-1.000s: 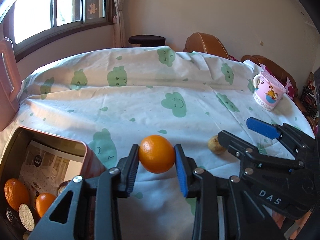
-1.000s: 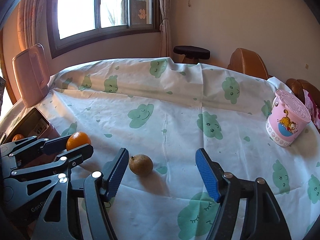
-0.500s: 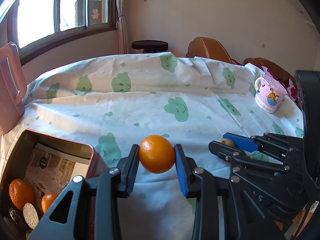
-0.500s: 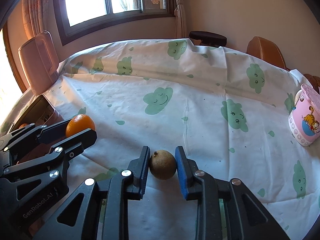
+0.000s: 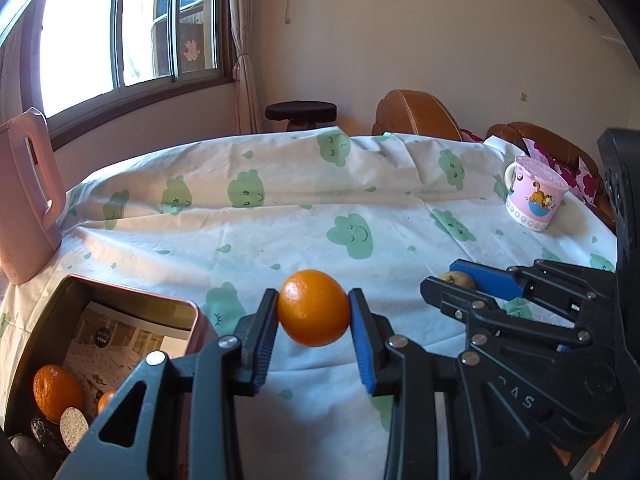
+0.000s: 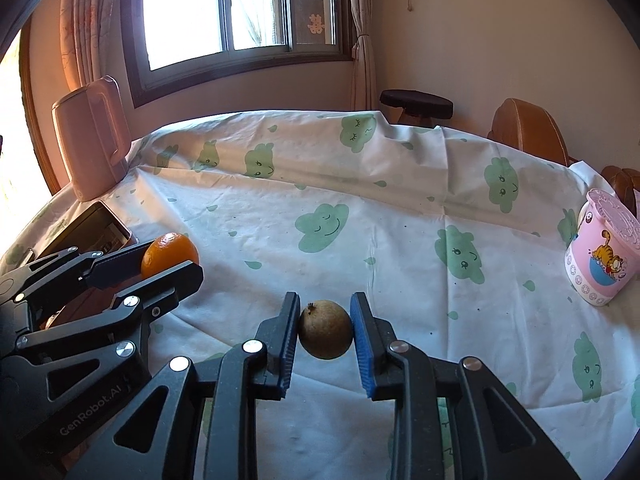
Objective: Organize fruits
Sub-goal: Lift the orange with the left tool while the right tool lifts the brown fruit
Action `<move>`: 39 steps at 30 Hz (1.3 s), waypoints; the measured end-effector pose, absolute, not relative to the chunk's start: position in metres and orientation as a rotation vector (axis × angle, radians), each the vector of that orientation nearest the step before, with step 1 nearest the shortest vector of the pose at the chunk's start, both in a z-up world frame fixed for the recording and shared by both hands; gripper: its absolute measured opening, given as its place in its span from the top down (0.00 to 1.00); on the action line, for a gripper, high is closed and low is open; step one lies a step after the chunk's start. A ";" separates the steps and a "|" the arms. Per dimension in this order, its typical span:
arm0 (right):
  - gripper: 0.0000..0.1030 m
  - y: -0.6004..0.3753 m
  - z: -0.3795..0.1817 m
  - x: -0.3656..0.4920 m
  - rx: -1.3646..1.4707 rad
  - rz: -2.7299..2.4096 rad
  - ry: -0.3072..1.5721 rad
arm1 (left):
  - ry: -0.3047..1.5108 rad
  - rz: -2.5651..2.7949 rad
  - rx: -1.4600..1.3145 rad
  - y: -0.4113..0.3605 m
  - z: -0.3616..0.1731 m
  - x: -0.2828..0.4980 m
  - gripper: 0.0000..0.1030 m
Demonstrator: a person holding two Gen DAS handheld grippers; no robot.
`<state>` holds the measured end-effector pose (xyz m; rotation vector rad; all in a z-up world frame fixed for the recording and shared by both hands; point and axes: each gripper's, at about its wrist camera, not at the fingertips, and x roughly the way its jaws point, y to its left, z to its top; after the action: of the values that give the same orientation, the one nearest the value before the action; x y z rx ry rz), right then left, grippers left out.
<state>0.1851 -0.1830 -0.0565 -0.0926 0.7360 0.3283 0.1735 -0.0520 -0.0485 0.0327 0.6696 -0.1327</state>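
Note:
My left gripper (image 5: 314, 322) is shut on an orange (image 5: 313, 307) and holds it above the cloth, just right of a pink tin box (image 5: 52, 312). The tin holds another orange (image 5: 52, 392) and several smaller pieces. My right gripper (image 6: 325, 330) is shut on a small brown round fruit (image 6: 325, 329) and holds it off the cloth. In the right wrist view the left gripper with its orange (image 6: 170, 254) is at the left. In the left wrist view the brown fruit (image 5: 458, 280) peeks between the right gripper's fingers (image 5: 486, 280).
The table has a white cloth with green clouds (image 6: 400, 220). A pink cartoon cup (image 6: 600, 248) stands at the right edge. A pink kettle (image 6: 94, 136) stands at the back left near the window. Brown chairs (image 5: 416, 114) and a dark stool (image 5: 300, 114) stand behind.
My right gripper closed around the brown fruit and lifted it off the cloth. My left gripper rose with the orange still in it.

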 end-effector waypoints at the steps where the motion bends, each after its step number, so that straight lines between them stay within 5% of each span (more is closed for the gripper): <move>1: 0.73 -0.183 -0.055 0.184 -0.095 0.330 0.728 | 0.666 -0.132 0.034 -0.052 -0.048 0.173 0.64; 39: 0.73 -0.191 -0.036 0.155 -0.092 0.284 0.522 | 0.527 -0.097 0.066 -0.054 -0.035 0.147 0.64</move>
<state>0.1554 -0.1909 -0.0363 -0.0917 0.5223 0.2839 0.1469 -0.0537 -0.0349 0.0657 0.5267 -0.0966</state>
